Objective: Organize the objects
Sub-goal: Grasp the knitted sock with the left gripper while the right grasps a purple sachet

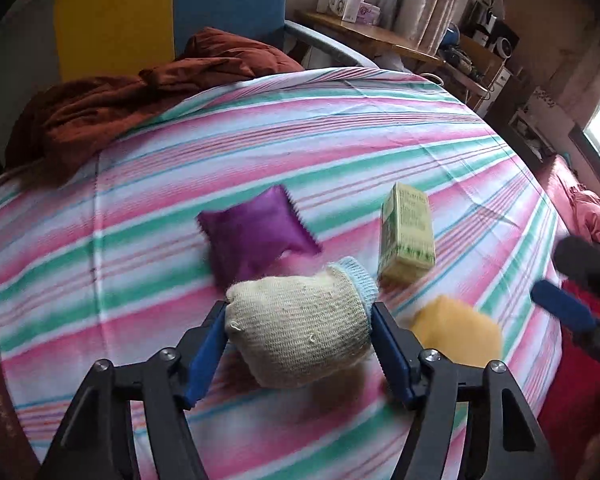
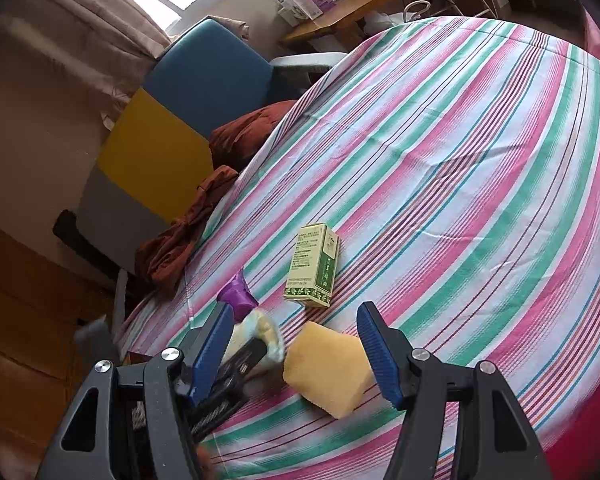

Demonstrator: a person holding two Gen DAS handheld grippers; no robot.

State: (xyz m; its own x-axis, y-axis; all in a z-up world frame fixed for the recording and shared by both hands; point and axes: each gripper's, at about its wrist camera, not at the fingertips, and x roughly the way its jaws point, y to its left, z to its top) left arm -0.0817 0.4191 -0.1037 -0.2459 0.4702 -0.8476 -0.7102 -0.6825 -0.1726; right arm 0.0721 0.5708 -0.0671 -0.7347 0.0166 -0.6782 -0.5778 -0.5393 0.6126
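My left gripper [image 1: 298, 316] is shut on a rolled beige knit glove [image 1: 300, 332] with a light blue cuff, held just above the striped bed sheet [image 1: 340, 140]. A purple foil pouch [image 1: 256, 232] lies beyond it, a green-and-cream box [image 1: 406, 236] to the right, and a yellow sponge [image 1: 456, 330] at the right finger. My right gripper [image 2: 296, 332] is open and empty, its fingers around the yellow sponge [image 2: 328, 368] without touching it. The box [image 2: 314, 266], the pouch [image 2: 238, 292] and the glove [image 2: 260, 336] show beyond, partly hidden by the left gripper.
A rust-brown blanket [image 1: 140, 92] is bunched at the bed's far left. A blue and yellow headboard [image 1: 172, 8] stands behind it. A wooden desk [image 1: 364, 32] with boxes is past the far edge. A red cover [image 1: 580, 360] lies at the right.
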